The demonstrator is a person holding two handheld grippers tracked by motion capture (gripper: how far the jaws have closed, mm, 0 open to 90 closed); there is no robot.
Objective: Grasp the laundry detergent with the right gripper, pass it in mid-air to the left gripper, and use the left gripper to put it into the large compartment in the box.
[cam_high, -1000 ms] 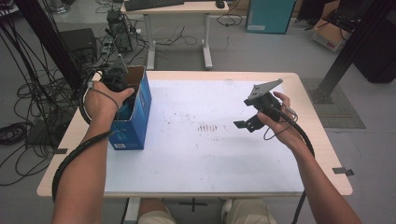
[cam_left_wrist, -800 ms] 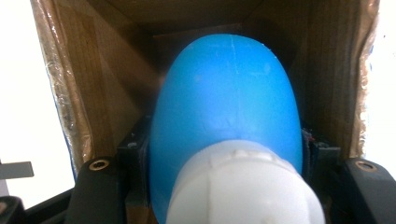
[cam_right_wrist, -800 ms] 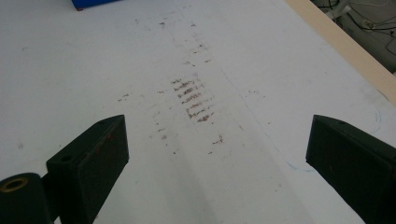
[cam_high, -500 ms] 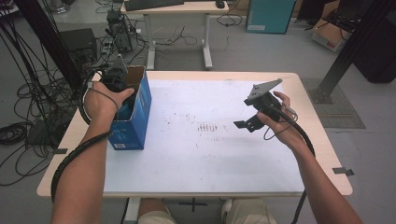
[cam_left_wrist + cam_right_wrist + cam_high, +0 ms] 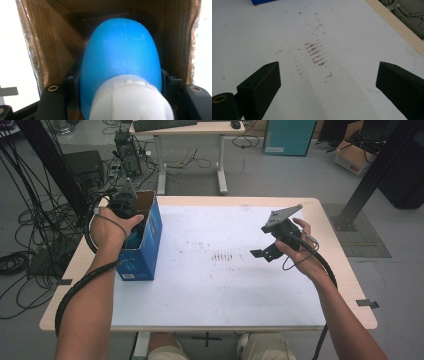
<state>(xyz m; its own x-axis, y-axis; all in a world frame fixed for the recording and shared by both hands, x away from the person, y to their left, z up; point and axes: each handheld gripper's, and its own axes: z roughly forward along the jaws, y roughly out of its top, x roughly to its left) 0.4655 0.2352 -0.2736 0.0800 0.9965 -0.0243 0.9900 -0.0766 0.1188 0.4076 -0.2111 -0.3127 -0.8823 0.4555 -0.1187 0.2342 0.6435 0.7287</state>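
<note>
A tall blue cardboard box (image 5: pixel 144 247) with its top open stands at the table's left side. My left gripper (image 5: pixel 129 212) reaches down into it from above. Its jaws are shut on a rounded blue bottle (image 5: pixel 120 55) with a white cap (image 5: pixel 130 100), and the box's brown inner walls (image 5: pixel 62 45) stand close around it. My right gripper (image 5: pixel 264 253) is held above the right half of the white table top (image 5: pixel 215 290). It stands open (image 5: pixel 327 80) with nothing between its fingers, over a patch of brown scuff marks (image 5: pixel 315 52).
The blue box's corner (image 5: pixel 260 1) lies far ahead of the right gripper. The table's wooden edge (image 5: pixel 392 22) runs along that view's right. Cables (image 5: pixel 30 235) and a second desk (image 5: pixel 190 130) lie beyond the table.
</note>
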